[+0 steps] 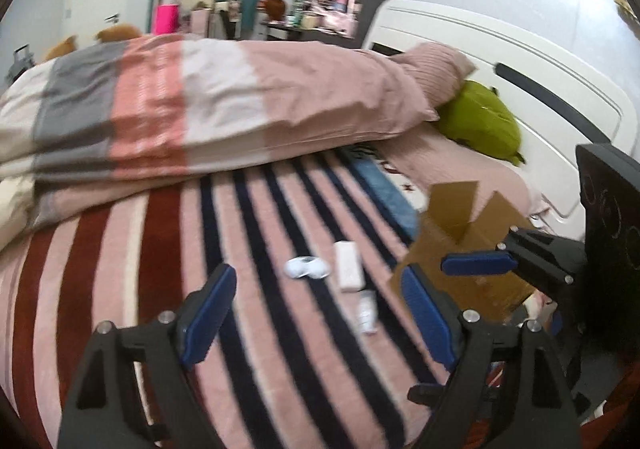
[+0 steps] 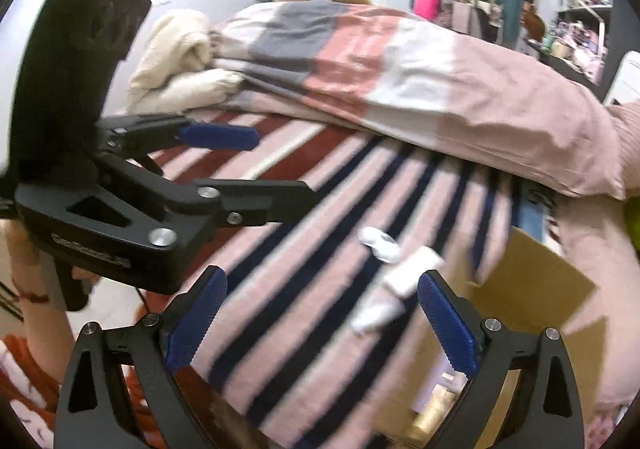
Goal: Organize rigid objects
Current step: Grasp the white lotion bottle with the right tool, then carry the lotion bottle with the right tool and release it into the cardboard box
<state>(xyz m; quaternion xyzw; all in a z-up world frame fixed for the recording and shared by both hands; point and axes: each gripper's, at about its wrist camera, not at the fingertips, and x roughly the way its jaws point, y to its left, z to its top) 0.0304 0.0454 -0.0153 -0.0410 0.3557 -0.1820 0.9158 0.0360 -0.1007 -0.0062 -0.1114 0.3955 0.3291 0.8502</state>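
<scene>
My left gripper [image 1: 316,313] and right gripper [image 2: 322,319]: jaws spread wide, holding nothing, above the striped fleece blanket [image 1: 248,289]. Ahead, in open blanket: small white tube [image 1: 367,312], white rectangular bar [image 1: 347,266], rounded white case [image 1: 306,268]. Right edge: open cardboard box [image 1: 460,249]. Beyond: folded pink duvet [image 1: 240,101].

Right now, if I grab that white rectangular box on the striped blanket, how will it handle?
The white rectangular box looks rigid and probably light. Its flat faces should suit a claw and keep it from rolling. It lies on the soft striped blanket, so pushing may sink or drag it rather than slide it cleanly.
</scene>
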